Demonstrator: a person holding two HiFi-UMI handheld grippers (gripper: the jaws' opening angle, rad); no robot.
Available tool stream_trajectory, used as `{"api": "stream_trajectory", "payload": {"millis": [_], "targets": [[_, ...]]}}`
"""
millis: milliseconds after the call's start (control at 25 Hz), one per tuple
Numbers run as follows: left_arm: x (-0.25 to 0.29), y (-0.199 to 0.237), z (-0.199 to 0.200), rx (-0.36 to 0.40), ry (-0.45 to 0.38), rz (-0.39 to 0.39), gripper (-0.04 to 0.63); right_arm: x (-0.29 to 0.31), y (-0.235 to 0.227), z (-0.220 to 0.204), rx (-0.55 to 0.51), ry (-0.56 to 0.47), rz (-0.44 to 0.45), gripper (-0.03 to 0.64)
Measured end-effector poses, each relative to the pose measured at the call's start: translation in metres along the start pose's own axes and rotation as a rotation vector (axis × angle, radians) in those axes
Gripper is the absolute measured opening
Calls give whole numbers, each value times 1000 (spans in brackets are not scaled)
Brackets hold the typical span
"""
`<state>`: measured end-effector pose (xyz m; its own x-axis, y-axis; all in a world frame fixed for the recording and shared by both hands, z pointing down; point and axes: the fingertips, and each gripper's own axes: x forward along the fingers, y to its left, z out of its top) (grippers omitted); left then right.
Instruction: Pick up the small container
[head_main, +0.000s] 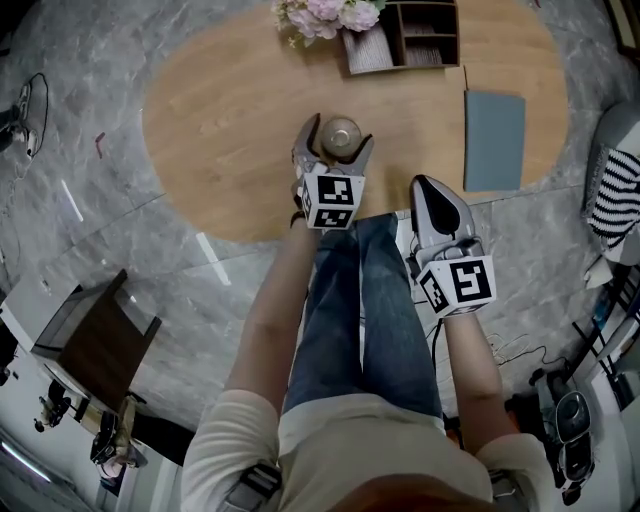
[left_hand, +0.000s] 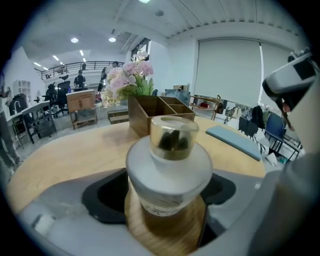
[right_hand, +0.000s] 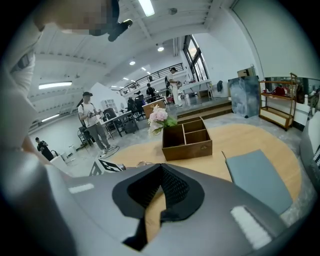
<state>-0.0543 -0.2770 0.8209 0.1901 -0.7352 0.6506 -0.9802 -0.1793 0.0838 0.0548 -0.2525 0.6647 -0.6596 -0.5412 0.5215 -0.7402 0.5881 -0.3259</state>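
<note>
Left gripper view, tongs (left_hand: 167, 194) wide around small container (left_hand: 170, 150)

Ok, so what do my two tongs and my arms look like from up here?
The left tongs and right tongs are smooth light grey shells lined with black ridged pads. Each carries a white cube printed with black square markers. The person wears a cream short-sleeved top and blue jeans.
</note>
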Motion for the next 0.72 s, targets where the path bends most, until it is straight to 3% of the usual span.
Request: {"api": "stream_trajectory", "payload": {"millis": [160, 360, 720], "targets": [[-1, 0, 2, 16, -15, 33, 422, 1, -2, -3, 9, 4, -2, -2], [5, 2, 1, 47, 25, 62, 422, 3, -3, -4, 14, 7, -3, -2], [10, -6, 7, 165, 20, 10, 398, 2, -3, -5, 28, 4, -9, -2]]}}
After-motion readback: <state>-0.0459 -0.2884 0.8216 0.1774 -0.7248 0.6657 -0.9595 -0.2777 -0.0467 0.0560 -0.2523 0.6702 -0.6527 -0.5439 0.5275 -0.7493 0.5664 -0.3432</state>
